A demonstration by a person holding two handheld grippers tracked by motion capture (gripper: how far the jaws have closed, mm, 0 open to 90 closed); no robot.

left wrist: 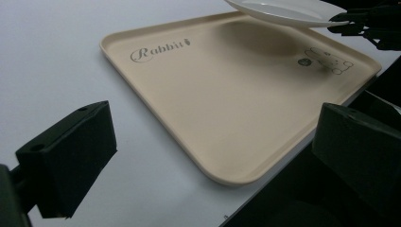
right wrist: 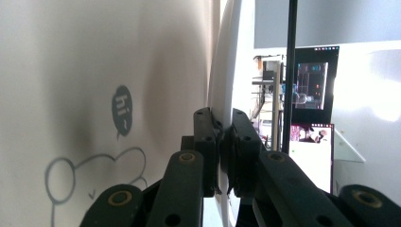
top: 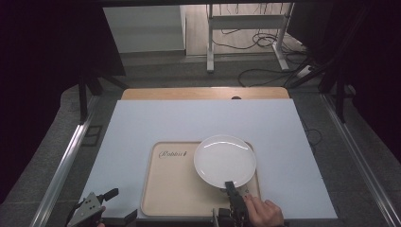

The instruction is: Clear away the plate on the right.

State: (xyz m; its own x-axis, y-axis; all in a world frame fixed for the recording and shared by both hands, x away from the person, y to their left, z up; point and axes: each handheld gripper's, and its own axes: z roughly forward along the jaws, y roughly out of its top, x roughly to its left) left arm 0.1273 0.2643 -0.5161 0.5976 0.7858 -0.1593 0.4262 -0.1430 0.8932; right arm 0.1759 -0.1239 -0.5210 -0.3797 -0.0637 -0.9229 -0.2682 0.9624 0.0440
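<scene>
Right tongs (top: 230,187) pinch the plate (top: 224,161) rim above the tray (top: 172,189); left tongs (top: 101,198) gape.

Table (top: 142,123) bears beige tray (top: 175,189).

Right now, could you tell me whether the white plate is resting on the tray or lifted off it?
Lifted. In the left gripper view the plate hangs above the tray, casting a shadow beneath, with the right hand-held gripper clamped on its rim.
</scene>
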